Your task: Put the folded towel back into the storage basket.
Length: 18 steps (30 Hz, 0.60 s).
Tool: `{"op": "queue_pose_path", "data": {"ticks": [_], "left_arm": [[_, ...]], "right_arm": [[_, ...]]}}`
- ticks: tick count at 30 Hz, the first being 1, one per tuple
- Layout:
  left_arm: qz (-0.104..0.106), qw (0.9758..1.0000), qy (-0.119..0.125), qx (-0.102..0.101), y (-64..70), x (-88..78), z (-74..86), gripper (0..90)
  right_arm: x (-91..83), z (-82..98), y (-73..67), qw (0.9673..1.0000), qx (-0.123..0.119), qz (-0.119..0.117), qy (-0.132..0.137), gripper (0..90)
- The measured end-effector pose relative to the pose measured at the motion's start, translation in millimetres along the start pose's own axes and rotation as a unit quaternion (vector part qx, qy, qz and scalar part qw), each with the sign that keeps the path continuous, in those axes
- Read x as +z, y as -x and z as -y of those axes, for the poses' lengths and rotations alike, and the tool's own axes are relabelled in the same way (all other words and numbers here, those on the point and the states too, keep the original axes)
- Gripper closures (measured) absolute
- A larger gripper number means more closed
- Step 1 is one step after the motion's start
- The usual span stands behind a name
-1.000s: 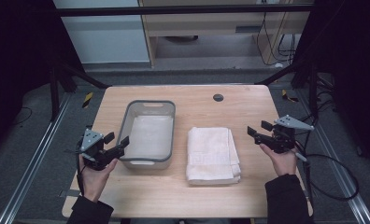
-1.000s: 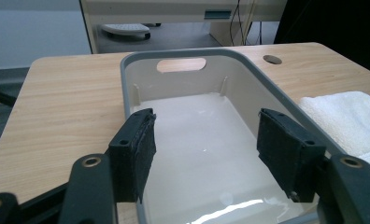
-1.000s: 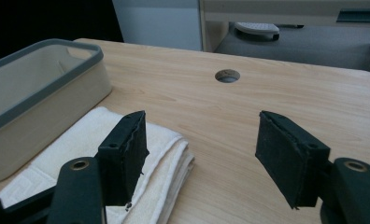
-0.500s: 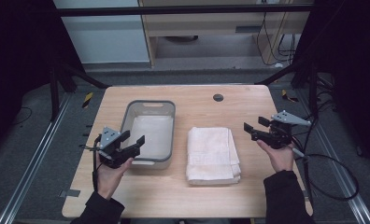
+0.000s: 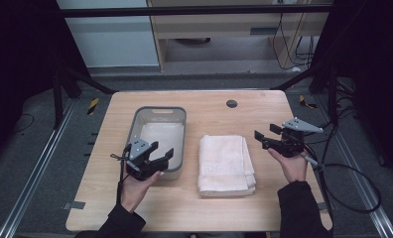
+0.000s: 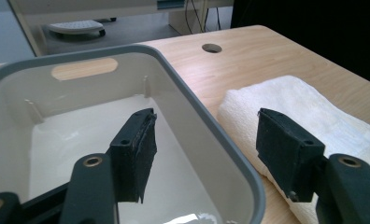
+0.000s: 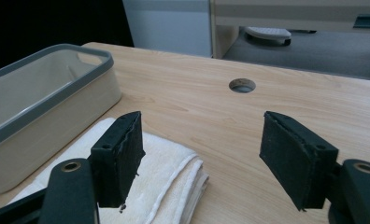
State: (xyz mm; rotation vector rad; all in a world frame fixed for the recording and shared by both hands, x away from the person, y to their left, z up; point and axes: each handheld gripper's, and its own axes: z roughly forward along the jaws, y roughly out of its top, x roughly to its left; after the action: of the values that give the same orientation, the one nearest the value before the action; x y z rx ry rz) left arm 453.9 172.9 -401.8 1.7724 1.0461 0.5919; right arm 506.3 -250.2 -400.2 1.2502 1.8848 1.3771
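Both grippers (image 5: 161, 153) (image 5: 265, 136) held wide, empty; towel (image 5: 226, 163) is best gripped at near corners, then lifted evenly twd tub (image 5: 135, 124).

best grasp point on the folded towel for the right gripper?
Probably the towel's right-hand edge, nearest the right gripper. It lies flat in stacked folds with layered edges showing there, so come in low from the right, one jaw sliding under the stack and one on top, and pinch all layers. That side is away from the bin.

Setting: you are working in a lab recording bay.
Evidence: black frame struts (image 5: 70, 82), floor rails (image 5: 33, 183), trailing cables (image 5: 351, 191) are surrounding your table (image 5: 209, 106).
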Motion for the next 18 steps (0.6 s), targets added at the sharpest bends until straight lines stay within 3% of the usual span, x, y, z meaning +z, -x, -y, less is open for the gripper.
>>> {"op": "queue_pose_path", "data": {"ticks": [6, 18], "left_arm": [[0.014, 0.9999, -0.007, 0.0, 9.4, 5.5, 4.1, 37.4], [0.033, 0.9992, -0.022, 0.005, 29.2, 17.5, 9.4, 38.0]], "right_arm": [[4.6, 0.2, 0.3, 0.9999, 0.014, -0.008, 0.002, 29.2], [14.5, 4.1, -0.8, 0.9997, 0.007, -0.013, -0.022, 27.8]]}}
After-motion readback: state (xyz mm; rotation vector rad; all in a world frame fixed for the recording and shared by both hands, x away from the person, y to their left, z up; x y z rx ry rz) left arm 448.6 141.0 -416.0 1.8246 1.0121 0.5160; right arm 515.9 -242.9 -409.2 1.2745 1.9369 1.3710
